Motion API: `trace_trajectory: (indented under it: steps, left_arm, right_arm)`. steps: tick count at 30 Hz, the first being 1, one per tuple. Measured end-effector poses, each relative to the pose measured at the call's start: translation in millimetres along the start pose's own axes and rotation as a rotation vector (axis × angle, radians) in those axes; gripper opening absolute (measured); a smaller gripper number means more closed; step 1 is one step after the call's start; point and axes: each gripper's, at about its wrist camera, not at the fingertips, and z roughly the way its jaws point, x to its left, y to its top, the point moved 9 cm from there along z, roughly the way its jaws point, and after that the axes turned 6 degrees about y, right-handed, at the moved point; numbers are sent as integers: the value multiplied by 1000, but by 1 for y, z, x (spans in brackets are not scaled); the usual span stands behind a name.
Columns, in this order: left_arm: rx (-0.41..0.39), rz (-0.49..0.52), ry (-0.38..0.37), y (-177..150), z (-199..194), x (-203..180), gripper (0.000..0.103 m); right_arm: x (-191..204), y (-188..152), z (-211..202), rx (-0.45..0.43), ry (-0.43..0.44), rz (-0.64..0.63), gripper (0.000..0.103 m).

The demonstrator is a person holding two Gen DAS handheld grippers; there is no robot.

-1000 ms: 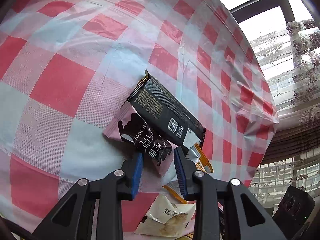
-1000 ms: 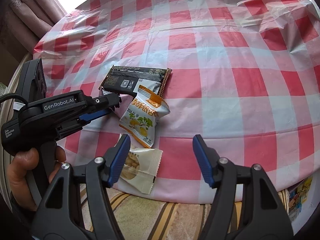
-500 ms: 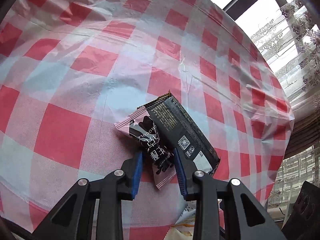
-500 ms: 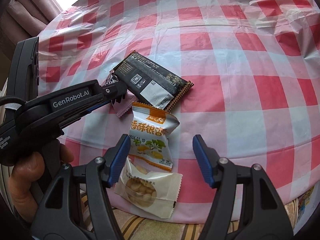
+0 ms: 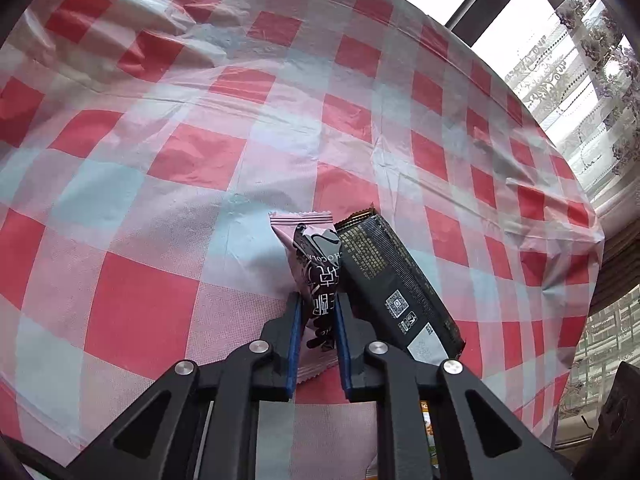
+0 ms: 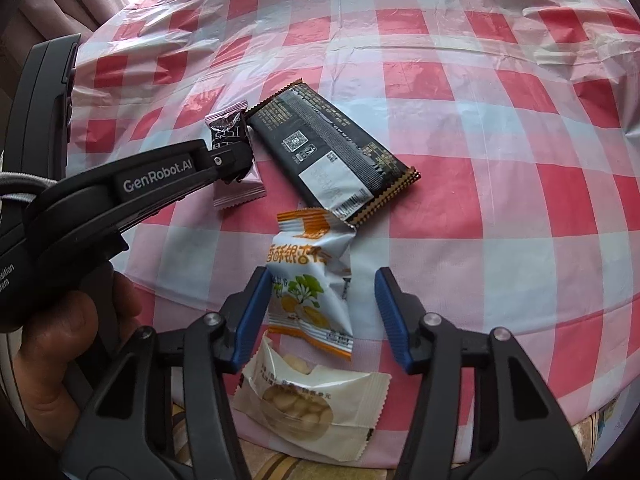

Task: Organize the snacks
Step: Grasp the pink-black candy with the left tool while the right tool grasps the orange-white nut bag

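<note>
The left gripper point(image 5: 318, 312) pinches the pink chocolate packet point(image 5: 316, 264), just beside the black snack bar point(image 5: 396, 284). The right gripper point(image 6: 320, 292) is spread around the orange-and-white snack bag point(image 6: 310, 276), above a clear cracker packet point(image 6: 308, 408). All 4 lie on a red-and-white checked tablecloth point(image 6: 480, 160). Lace curtains point(image 5: 592, 60) hang beyond.

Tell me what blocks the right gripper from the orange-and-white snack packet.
Nothing visible does. The right gripper is open and the orange-and-white snack packet already lies between its fingers; the clear nut packet sits nearer, partly under it.
</note>
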Motion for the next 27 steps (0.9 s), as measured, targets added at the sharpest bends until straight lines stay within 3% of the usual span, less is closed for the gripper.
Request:
trace_trajectory:
  steps: [2,27]
  left_arm:
    - [-1,1,0,-2,-2,1,16]
    - [-39,49,26,-35,-48,-8,15]
  right_arm:
    - [4,0,1,-3,21,-8,42]
    - [-11,-4,-40,-125,42,9,31]
